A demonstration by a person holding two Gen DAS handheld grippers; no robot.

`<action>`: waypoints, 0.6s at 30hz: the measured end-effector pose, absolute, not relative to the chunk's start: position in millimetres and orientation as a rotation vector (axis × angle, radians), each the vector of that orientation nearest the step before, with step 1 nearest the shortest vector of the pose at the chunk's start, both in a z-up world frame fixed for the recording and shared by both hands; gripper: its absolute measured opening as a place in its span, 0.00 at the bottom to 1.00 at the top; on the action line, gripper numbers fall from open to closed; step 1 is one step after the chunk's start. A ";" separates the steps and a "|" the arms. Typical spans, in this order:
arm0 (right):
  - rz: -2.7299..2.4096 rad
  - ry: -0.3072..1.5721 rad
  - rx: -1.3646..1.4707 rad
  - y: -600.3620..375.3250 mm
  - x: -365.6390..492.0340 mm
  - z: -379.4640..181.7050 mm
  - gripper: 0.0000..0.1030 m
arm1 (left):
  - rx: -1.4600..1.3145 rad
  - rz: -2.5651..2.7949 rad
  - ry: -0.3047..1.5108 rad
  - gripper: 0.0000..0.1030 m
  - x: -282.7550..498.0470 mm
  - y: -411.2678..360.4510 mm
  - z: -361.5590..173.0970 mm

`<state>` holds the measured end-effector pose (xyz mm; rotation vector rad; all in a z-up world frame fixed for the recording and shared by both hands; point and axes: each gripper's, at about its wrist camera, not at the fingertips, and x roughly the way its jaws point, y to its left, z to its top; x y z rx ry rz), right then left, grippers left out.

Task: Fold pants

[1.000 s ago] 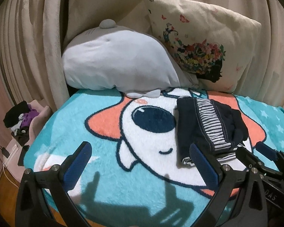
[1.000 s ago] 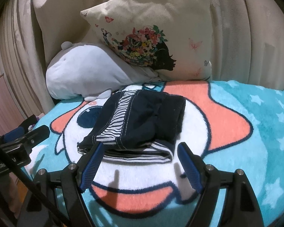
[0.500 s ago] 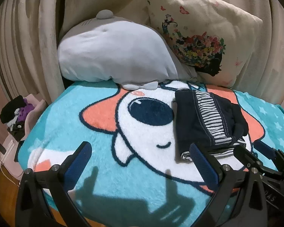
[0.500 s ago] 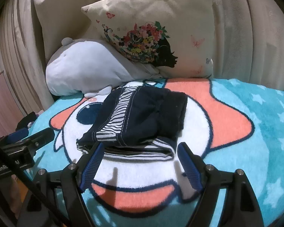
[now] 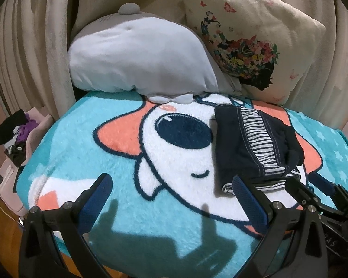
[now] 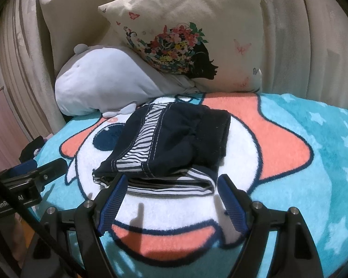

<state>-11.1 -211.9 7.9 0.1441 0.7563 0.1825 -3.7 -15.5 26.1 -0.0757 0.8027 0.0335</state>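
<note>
The dark navy pants (image 6: 174,143) with striped white panels lie folded in a compact stack on the cartoon blanket (image 6: 301,162). In the left wrist view the pants (image 5: 250,146) sit right of centre. My left gripper (image 5: 171,190) is open and empty, over the blanket to the left of the pants. My right gripper (image 6: 172,185) is open and empty, its fingertips just in front of the near edge of the folded stack, not touching it. The right gripper's fingers (image 5: 299,190) show at the lower right of the left wrist view.
A grey shark plush (image 5: 136,55) and a floral cushion (image 5: 248,39) lean on beige curtains behind the blanket. A pile of clothes (image 5: 14,132) sits off the left edge of the bed. The left gripper's fingers (image 6: 46,173) show at the left of the right wrist view.
Both grippers have drifted slightly, so the scene shifts a little in each view. The pants stay still and folded. Both grippers stay open.
</note>
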 end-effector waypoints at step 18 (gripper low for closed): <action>0.232 0.731 0.173 -196.7 -6.4 9.0 0.82 | -0.144 0.130 0.767 1.00 -17.9 25.2 41.7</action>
